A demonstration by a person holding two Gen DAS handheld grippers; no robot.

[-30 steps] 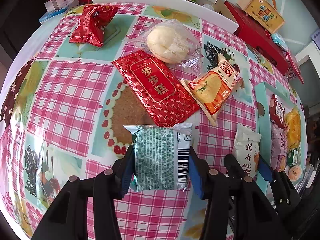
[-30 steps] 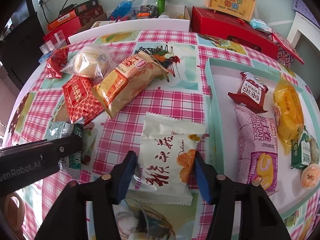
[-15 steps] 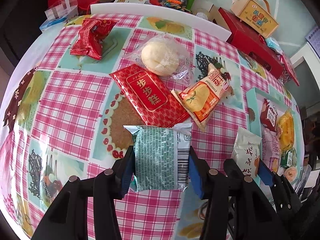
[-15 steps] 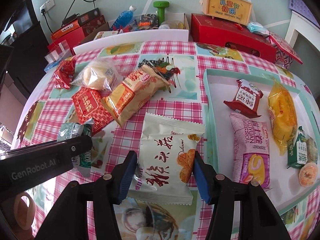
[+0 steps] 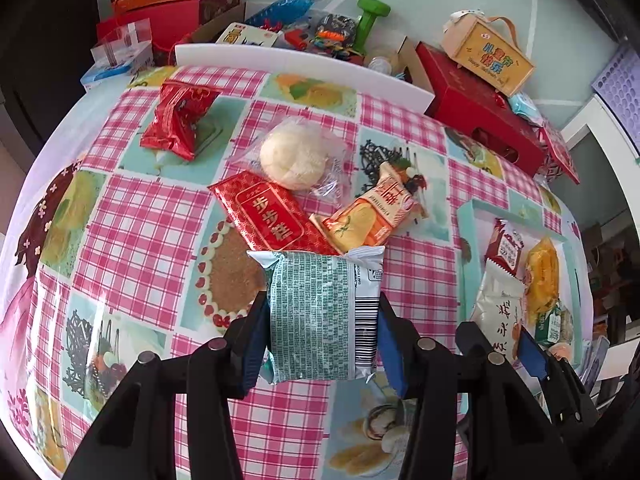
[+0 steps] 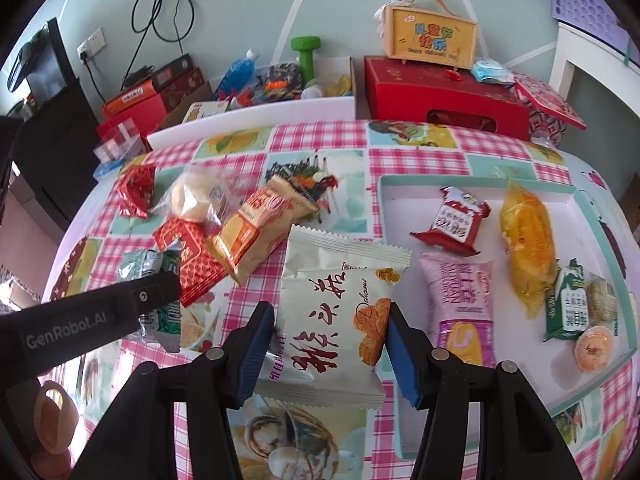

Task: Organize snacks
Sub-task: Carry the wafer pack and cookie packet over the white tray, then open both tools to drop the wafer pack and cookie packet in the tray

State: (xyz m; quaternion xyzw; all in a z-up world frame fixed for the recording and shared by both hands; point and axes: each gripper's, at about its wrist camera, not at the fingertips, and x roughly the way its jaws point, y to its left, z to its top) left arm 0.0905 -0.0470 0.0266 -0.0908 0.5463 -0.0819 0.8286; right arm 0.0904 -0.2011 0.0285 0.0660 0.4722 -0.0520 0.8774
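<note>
Foil packs: our left gripper [image 5: 322,322] clamps the green pack [image 5: 320,316], our right gripper [image 6: 330,340] the white pack [image 6: 336,316]. We should carry both toward the tray [image 6: 600,216] at two o'clock, releasing onto bare floor.

the left gripper's arm [image 6: 92,320] is showing "genrobot.ai" in grey letters. the flat red packet [image 5: 272,216] is carrying "步步糕" in gold. the yellow carry box [image 6: 434,38] is reading "儿童节快乐". the pink packet [image 6: 460,300] is bearing "naiyuan", running sideways. the white packet [image 6: 332,312] is displaying brush characters too loose to read surely.
</note>
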